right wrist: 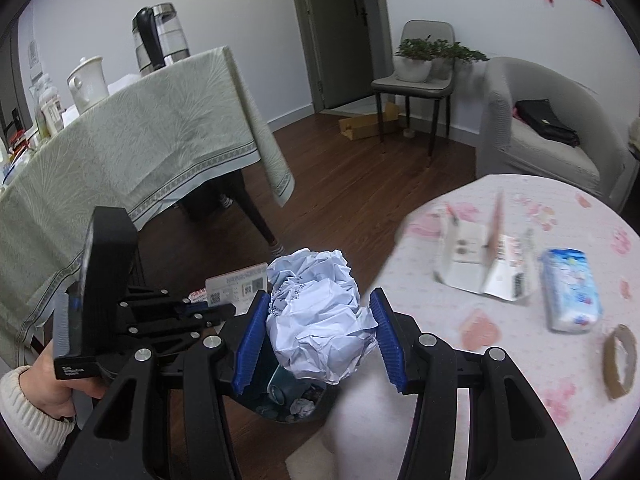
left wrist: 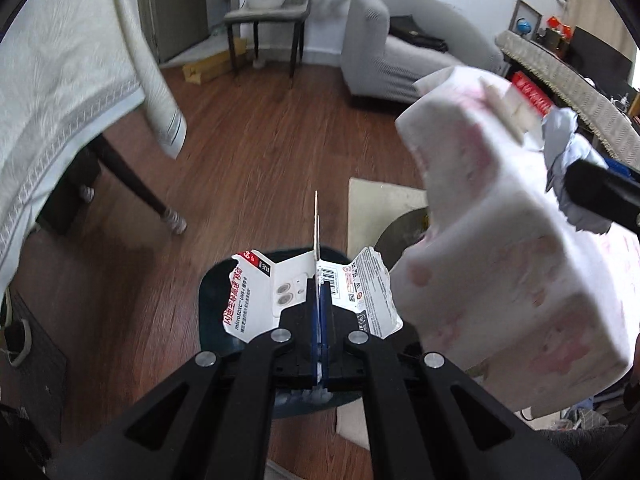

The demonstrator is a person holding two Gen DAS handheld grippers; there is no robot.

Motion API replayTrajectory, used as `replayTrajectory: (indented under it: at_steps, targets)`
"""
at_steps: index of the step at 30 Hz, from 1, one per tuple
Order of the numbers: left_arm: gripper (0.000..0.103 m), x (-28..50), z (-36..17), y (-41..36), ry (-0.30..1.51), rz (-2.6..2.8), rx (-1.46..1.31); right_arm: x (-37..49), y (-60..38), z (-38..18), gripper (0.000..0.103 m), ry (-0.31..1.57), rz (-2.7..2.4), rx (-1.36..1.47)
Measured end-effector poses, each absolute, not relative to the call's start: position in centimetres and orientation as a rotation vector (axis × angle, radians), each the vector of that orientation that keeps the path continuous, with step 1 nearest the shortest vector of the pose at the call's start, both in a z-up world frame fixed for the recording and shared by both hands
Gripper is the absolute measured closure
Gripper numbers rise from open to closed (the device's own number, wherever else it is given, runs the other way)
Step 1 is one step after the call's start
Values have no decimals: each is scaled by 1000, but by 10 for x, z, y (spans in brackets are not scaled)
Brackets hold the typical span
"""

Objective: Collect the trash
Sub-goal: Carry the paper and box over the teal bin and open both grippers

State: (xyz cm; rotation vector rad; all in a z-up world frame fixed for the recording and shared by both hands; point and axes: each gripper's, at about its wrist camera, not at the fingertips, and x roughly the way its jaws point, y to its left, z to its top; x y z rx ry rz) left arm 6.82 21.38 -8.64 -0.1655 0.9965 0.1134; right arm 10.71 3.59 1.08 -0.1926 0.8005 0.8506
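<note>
Left wrist view: the left gripper (left wrist: 319,292) is clenched on a torn card package (left wrist: 280,292), pinching it at its fold so the two flaps splay to either side. It points down at a dark bin (left wrist: 212,312) on the wood floor, with the package right over the opening. At the right, the cloth (left wrist: 500,248) of the round table hangs close and blurred, and a black finger of the other gripper crosses the edge with the paper ball (left wrist: 568,148) beside it.

Right wrist view: the right gripper (right wrist: 316,336) holds a crumpled paper ball (right wrist: 316,316); the left blue pad (right wrist: 252,340) presses on it, while the right pad seems barely to touch. Under it the bin (right wrist: 296,404) shows trash already inside. The left gripper (right wrist: 208,306) reaches in from the left with its package (right wrist: 236,284), the person's hand (right wrist: 60,392) on its handle. On the table (right wrist: 500,360) remain another torn package (right wrist: 480,264), a tissue pack (right wrist: 572,292) and a tape ring (right wrist: 620,360).

The step in hand looks like the drop: both loads are at the bin. Next, each should be centred over the opening and let go, the package first as it sits closest.

The bin's rim is mostly covered by grippers and paper, so its full outline cannot be made out, and the table items are smeared.
</note>
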Motion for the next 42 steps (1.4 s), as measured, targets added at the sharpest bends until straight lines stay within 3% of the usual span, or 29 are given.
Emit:
replayTrajectory:
  at_steps: [12,15,23,32,42]
  targets:
    - [98,51,-126,252,1143,99,-206,101,83,-6,51,836,898,-234]
    - [92,46,-127,259,1142,99,-213,101,91,-11,51,850,901,-240]
    - [61,30,-112,273,1082,122,-207,101,118,-34,51,903,904,-274]
    - [40,18,-85,294,976,156,-239,101,141,-65,51,980,898,-319]
    - [43,6,-47,302,858,176,-252,90,159,-101,51,1061,905,-403]
